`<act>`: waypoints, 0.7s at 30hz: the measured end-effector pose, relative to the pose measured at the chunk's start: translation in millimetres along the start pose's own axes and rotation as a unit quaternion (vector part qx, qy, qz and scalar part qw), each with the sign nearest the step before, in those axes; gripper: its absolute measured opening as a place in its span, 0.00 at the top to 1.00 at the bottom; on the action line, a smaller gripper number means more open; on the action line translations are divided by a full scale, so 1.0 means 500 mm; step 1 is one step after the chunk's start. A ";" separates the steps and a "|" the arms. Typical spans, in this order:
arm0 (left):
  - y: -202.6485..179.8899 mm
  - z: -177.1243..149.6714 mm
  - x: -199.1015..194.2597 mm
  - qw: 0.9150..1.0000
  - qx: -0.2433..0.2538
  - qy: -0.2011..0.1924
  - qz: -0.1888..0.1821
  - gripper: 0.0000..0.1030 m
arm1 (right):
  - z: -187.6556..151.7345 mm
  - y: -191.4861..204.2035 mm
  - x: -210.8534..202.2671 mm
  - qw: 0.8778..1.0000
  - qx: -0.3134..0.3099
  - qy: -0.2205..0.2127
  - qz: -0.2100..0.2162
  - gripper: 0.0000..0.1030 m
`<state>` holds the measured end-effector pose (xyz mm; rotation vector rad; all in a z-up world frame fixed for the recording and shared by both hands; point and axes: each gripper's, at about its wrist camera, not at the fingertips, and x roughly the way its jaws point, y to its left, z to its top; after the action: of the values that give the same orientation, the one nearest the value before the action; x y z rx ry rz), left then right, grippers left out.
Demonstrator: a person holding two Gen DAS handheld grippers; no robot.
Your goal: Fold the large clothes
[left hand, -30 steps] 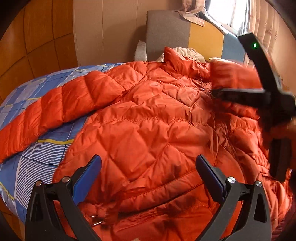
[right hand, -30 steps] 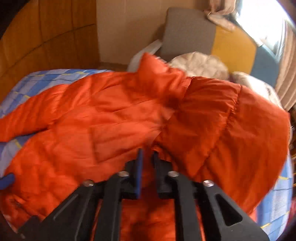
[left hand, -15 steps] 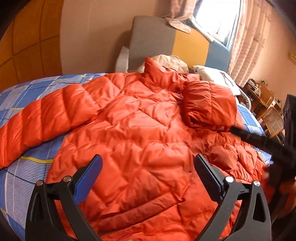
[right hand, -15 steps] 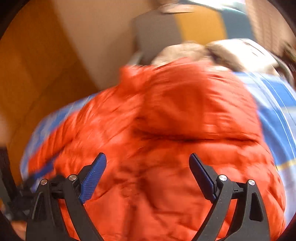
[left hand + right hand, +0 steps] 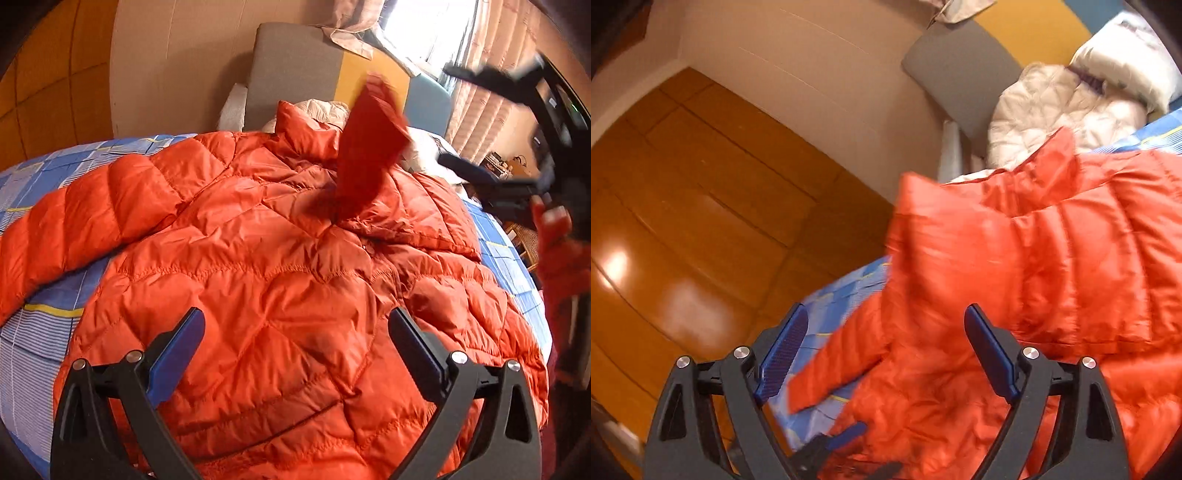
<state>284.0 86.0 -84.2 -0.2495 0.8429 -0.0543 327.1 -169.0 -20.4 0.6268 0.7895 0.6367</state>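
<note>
An orange quilted down jacket [image 5: 280,280] lies front-up on the blue checked bed sheet [image 5: 44,332], its left sleeve [image 5: 92,214] stretched out to the left. Its right sleeve [image 5: 369,140] sticks up in the air above the chest, blurred. My left gripper [image 5: 295,339] hangs open over the lower front of the jacket, with nothing between its pads. My right gripper [image 5: 465,122] is raised at the right, beside the sleeve and apart from it. Its wide jaws are closing on nothing. In the right wrist view the right gripper [image 5: 886,339] has the jacket [image 5: 1052,277] beyond it.
A grey, yellow and blue headboard [image 5: 295,74] stands behind the bed, with a cream quilt [image 5: 1052,114] and a white pillow [image 5: 1126,55] against it. Wooden wall panels [image 5: 701,221] run along the left. A person's hand [image 5: 561,243] holds the right gripper. Curtains [image 5: 480,107] hang at the back right.
The right gripper let go of the right sleeve, opened wide, and rose and rolled away to the right. The sleeve lay folded on the chest and now stands up.
</note>
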 end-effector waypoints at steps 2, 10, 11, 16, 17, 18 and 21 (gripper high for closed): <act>0.008 0.012 0.007 1.000 -0.010 0.000 -0.006 0.04 | -0.010 -0.019 -0.020 0.999 0.002 -0.009 -0.045 0.16; 0.066 0.099 0.085 0.996 -0.077 0.017 -0.031 0.16 | -0.042 -0.148 -0.099 0.971 0.025 -0.032 -0.237 0.16; 0.082 0.113 0.103 0.994 -0.097 0.023 -0.035 0.16 | -0.035 -0.156 -0.100 0.968 0.025 -0.035 -0.247 0.16; 0.127 0.165 0.171 0.987 -0.148 0.040 -0.043 0.24 | 0.003 -0.184 -0.106 0.955 0.020 -0.049 -0.291 0.16; 0.129 0.174 0.179 0.987 -0.150 0.041 -0.043 0.26 | 0.008 -0.189 -0.105 0.953 0.020 -0.050 -0.298 0.16; 0.130 0.182 0.190 0.987 -0.149 0.042 -0.048 0.35 | 0.011 -0.196 -0.105 0.951 0.019 -0.049 -0.304 0.16; 0.120 0.200 0.206 0.990 -0.124 0.041 -0.051 0.86 | 0.021 -0.211 -0.100 0.947 0.016 -0.044 -0.319 0.16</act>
<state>423.9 148.7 -110.1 -0.5265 0.9189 -0.0562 337.5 -275.9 -67.9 0.3894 0.8596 0.0022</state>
